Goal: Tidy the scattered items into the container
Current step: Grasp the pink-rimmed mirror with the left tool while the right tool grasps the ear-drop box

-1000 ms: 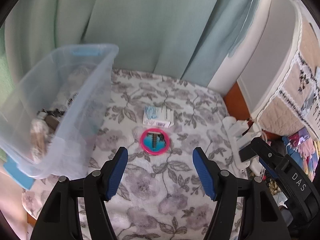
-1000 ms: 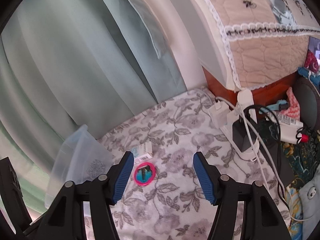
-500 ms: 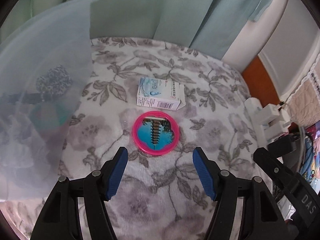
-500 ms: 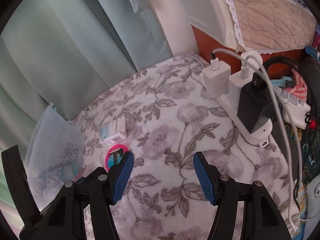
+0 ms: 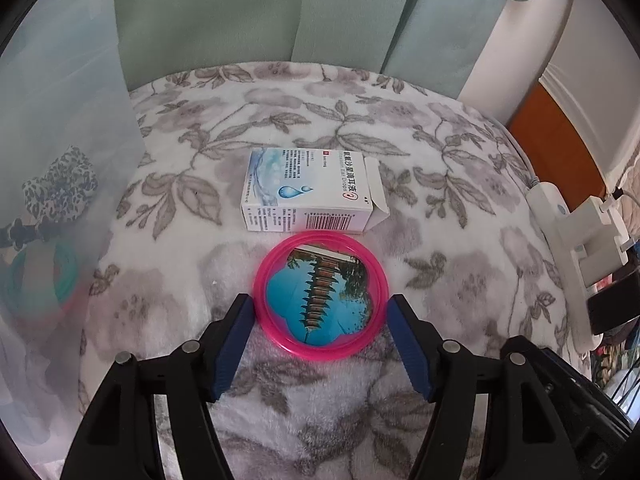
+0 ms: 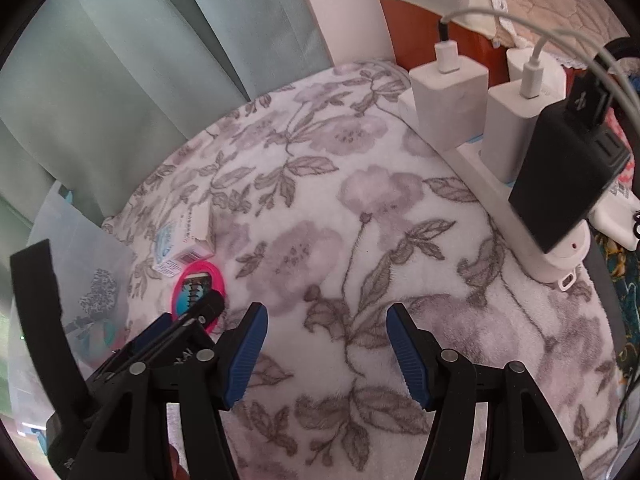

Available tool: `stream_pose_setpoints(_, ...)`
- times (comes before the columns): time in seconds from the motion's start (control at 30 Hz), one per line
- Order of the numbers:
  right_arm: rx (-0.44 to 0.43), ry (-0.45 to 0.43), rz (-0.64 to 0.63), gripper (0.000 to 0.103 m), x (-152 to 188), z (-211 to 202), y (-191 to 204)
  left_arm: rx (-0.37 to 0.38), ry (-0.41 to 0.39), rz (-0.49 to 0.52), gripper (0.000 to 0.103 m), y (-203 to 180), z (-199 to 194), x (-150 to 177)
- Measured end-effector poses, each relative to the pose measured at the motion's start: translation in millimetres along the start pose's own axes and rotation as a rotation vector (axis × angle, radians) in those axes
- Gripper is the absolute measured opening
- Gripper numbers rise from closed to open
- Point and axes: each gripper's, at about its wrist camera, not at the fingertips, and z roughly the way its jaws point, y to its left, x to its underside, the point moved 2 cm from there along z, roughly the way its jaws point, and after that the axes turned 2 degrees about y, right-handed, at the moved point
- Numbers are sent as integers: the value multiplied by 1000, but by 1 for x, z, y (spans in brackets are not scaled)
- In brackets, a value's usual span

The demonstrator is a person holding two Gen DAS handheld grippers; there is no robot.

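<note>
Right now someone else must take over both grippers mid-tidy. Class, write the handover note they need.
Left gripper: open, jaws either side of the pink-rimmed disc, not closed on it.
Right gripper: open, empty, over bare floral blanket.
Ear-drops box: lies on the blanket just behind the disc.
Clear container: at the left, already holding a leopard-print scrunchie and other small items.
Left to do: grip the disc, put it in the container, then the box.

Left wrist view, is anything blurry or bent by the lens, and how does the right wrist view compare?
Left wrist view: sharp on the pink mirror and ear-drops box; the blanket edge bows, and the clear bin looks hazy. Right wrist view: same fisheye curve, with the black charger slightly soft.
</note>
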Motion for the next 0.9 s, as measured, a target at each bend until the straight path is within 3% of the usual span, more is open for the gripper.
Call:
stream_pose_setpoints(0.4,9,-1,-2,66,-4,9,-3,-45,-40,46,76,-9,8,0)
stream_pose_setpoints(0.53,10,-5,-12,66,-7,9,-2,-38,-45,23,74,-3,5,1)
stream_pose_setpoints(0.9,-4,-28,-121,66,-29,25,28,-123,-5,-113,74,48,-12,18)
